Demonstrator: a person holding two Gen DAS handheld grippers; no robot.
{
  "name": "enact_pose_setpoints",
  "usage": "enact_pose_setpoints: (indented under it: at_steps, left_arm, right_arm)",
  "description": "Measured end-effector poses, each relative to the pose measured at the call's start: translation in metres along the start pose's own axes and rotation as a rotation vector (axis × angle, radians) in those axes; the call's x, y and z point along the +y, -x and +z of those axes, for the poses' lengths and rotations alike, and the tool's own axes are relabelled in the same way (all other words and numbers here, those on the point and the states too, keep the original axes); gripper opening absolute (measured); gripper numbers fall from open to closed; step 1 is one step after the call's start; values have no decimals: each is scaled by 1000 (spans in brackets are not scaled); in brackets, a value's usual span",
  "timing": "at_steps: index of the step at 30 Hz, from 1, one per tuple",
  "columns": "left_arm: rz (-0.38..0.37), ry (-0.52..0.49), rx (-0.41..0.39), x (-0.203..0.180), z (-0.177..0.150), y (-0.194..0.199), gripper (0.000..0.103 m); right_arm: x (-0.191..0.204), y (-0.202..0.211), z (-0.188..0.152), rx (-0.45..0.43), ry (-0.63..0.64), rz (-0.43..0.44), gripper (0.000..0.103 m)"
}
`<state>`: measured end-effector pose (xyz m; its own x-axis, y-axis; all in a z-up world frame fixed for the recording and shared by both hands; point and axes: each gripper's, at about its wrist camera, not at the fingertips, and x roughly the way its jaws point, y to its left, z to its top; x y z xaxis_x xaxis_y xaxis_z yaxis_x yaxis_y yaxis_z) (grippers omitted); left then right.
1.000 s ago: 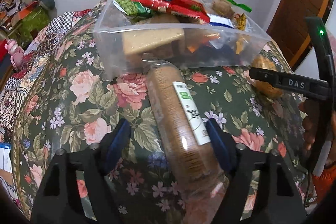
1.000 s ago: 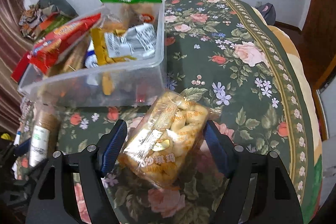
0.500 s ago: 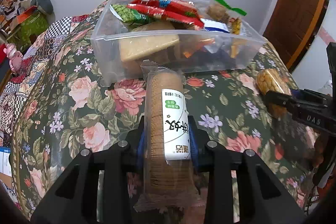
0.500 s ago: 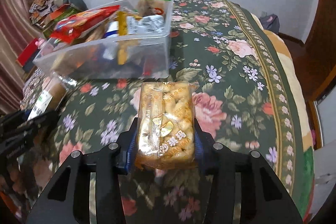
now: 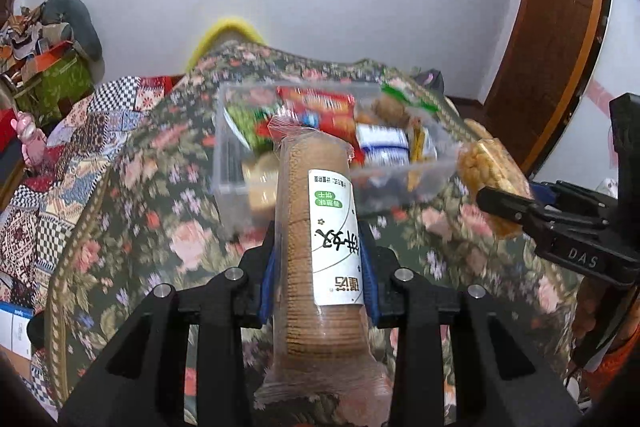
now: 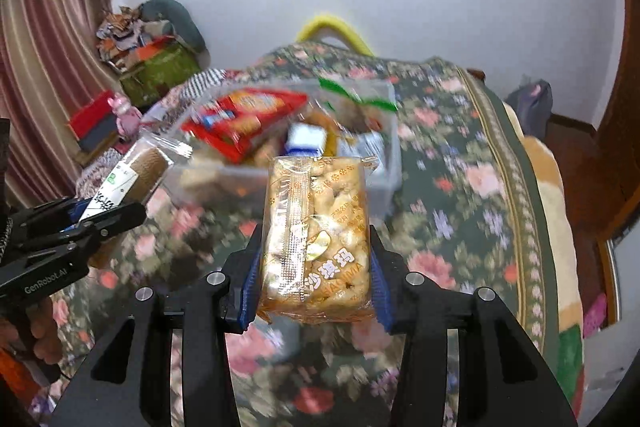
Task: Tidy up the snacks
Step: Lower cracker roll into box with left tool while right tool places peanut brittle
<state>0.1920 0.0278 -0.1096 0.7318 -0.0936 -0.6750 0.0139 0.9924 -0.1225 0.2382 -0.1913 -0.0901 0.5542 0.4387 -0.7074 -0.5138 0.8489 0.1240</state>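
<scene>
Floral bedspread [image 5: 132,211] now sits lower: both packs are up off it vs 1 s ago. My left tongs [image 5: 318,267] clamp the biscuits [image 5: 320,235], right tongs [image 6: 314,275] clamp the sachima [image 6: 316,235]; bin [image 6: 384,163] lies far ahead, next.

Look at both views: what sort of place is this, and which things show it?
Probably a bedroom at home. A floral quilt covers what looks like a bed, a curtain hangs at one side, and clothes are piled by the wall beside a wooden door.
</scene>
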Motion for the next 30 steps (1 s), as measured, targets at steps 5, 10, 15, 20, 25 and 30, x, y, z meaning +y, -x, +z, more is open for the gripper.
enact_pose_setpoints:
  at_steps: [5, 10, 15, 20, 25, 30]
  left_arm:
    - [14, 16, -37, 10, 24, 0, 35]
    - [42, 25, -48, 22, 43, -13, 35]
    - [51, 41, -53, 32, 56, -29, 35]
    - [58, 45, -33, 39, 66, -53, 35]
    - [44, 75, -6, 49, 71, -77, 35]
    - [13, 81, 13, 54, 70, -91, 36]
  right_arm:
    - [11, -7, 21, -37, 15, 16, 42]
    - [16, -24, 39, -49, 22, 9, 42]
    - [17, -41, 57, -53, 17, -1, 42]
    - [18, -62, 68, -36, 15, -17, 42]
    - [18, -81, 70, -2, 9, -19, 42]
    - [22, -90, 65, 8, 28, -34, 42]
